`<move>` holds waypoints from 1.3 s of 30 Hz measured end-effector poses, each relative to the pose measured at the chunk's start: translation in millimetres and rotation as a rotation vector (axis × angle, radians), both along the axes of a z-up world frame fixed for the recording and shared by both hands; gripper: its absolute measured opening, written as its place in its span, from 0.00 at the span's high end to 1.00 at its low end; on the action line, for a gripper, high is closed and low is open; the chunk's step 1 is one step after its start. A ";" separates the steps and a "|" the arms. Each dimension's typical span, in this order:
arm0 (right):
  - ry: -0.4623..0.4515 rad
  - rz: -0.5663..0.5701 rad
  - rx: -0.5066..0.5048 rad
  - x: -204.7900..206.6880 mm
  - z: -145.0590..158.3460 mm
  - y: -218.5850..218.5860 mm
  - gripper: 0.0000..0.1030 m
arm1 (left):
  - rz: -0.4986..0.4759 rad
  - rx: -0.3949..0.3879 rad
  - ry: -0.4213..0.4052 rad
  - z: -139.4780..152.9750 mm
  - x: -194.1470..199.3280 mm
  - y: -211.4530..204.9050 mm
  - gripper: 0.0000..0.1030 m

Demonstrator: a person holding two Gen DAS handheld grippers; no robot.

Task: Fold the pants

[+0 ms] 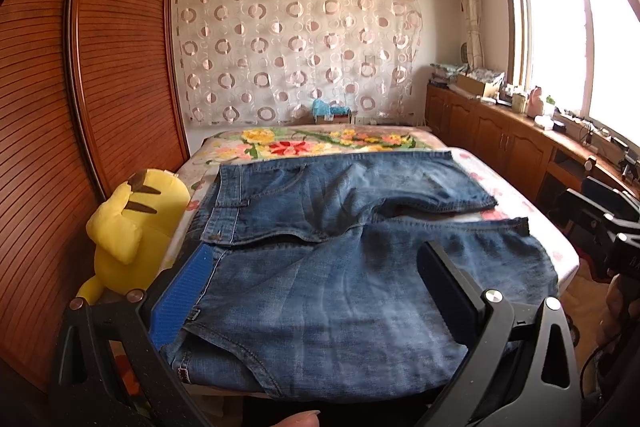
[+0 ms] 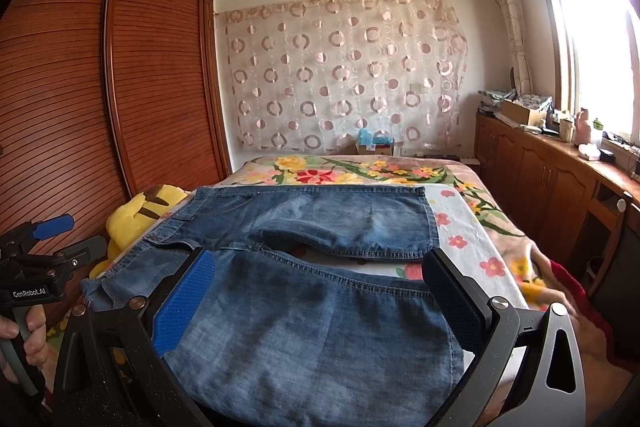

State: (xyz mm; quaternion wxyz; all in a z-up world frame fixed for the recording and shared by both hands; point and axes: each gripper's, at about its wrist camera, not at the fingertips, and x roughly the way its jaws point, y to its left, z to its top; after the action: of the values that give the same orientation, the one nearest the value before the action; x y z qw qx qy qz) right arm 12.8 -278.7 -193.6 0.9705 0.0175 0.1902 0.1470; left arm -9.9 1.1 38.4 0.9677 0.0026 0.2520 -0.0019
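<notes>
Blue denim pants (image 1: 320, 259) lie flat on the bed, waistband at the left, both short legs pointing right with a gap between them. They also show in the right wrist view (image 2: 312, 315). My left gripper (image 1: 316, 291) is open, hovering over the near leg close to the waistband, its blue pad (image 1: 184, 299) at the waist edge. My right gripper (image 2: 320, 303) is open over the near leg toward the hem. The left gripper also shows at the left edge of the right wrist view (image 2: 52, 239). Neither holds cloth.
The bed (image 2: 460, 219) has a floral cover. A yellow plush toy (image 1: 132, 231) sits at the bed's left edge beside a wooden slatted wardrobe (image 1: 80, 107). Low wooden cabinets (image 1: 500, 131) with clutter run along the right under a bright window.
</notes>
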 end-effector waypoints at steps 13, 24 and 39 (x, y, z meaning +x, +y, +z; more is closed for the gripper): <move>0.104 -0.003 -0.057 24.6 -21.2 -13.2 0.00 | 0.033 -0.025 0.089 -36.1 18.5 29.4 0.01; 0.203 -0.020 -0.107 32.1 -25.0 -25.3 0.02 | 0.059 -0.032 0.120 -59.6 23.2 53.2 0.01; 0.318 -0.024 -0.148 23.4 -23.2 -31.9 0.08 | 0.125 -0.062 0.212 -89.4 24.3 100.1 0.19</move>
State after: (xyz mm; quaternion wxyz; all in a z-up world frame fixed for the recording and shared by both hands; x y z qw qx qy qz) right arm 36.2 -310.6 -216.8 0.9286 -0.0286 0.3514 0.1162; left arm 14.5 101.2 -51.0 0.9334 -0.0434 0.3525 0.0505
